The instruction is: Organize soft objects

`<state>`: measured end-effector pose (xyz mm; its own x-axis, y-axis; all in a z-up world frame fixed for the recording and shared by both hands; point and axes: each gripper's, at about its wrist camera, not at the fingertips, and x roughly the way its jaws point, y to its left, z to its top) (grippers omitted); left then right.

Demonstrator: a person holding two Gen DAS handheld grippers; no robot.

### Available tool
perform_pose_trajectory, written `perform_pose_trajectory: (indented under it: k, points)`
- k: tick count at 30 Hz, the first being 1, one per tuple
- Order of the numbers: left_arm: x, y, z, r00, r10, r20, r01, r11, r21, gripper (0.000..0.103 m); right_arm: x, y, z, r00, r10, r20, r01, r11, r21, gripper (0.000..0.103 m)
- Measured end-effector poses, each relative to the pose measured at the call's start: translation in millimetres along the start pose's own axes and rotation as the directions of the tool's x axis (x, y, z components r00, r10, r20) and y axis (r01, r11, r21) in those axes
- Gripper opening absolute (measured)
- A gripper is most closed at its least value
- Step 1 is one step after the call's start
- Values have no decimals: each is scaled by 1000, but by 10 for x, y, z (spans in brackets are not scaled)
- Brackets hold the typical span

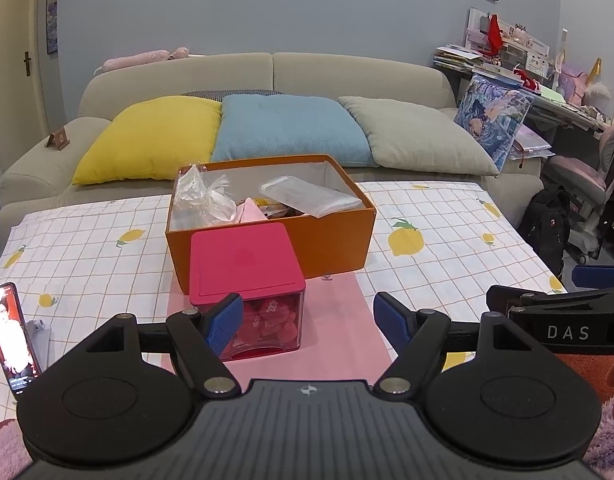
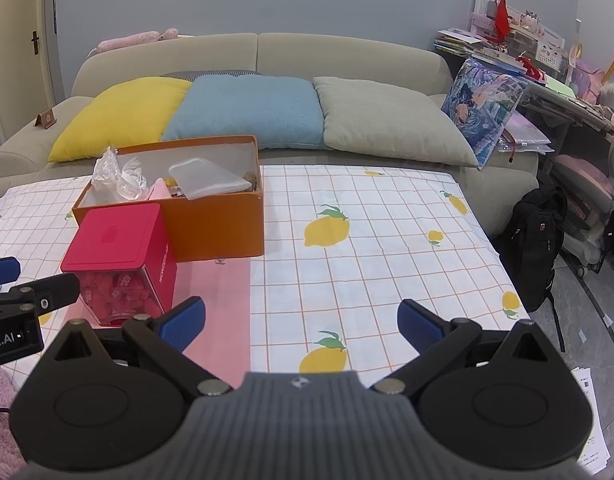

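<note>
Both hand-held grippers [image 1: 309, 320] [image 2: 301, 320] gape above tablecloth [image 2: 367, 240].

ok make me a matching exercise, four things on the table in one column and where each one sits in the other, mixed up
Things:
1. orange box
2. red-lidded box
3. phone
4. clear pouch

Places:
A. propped at the table's left edge
B. on the pink mat, in front of the orange box
C. inside the orange box
D. mid-table, behind the red-lidded box

Pairs: 1-D, 2-B, 3-A, 4-C
</note>
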<state>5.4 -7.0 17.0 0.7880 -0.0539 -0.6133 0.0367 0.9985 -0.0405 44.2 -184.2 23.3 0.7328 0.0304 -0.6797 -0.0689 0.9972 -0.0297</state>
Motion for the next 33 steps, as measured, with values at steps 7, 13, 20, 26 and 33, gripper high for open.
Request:
perform_pose_trajectory:
  k: [7, 13, 20, 26, 33]
  points:
    - [-6, 4, 9, 1000, 2, 5, -2, 1000, -1, 87, -4, 9, -2, 1000, -1, 0, 1, 1000, 1, 100]
    - [-13, -3, 12, 1000, 4, 6, -4, 1000, 1, 87, 2, 8, -4, 1000, -1, -1, 1, 1000, 0, 100]
    - [-10, -4, 13, 1000, 4, 5, -4, 1000, 3, 87, 15, 14, -15, 1000, 2, -4, -2, 1000, -2, 100]
    - [1, 1, 4, 1000, 10, 0, -10, 1000, 1, 87, 52, -5, -34, 1000, 8, -14, -9, 1000, -7, 100]
    - [1, 10, 2, 1000, 8, 6, -8, 1000, -2, 87, 64, -3, -32, 1000, 8, -17, -8, 1000, -9, 100]
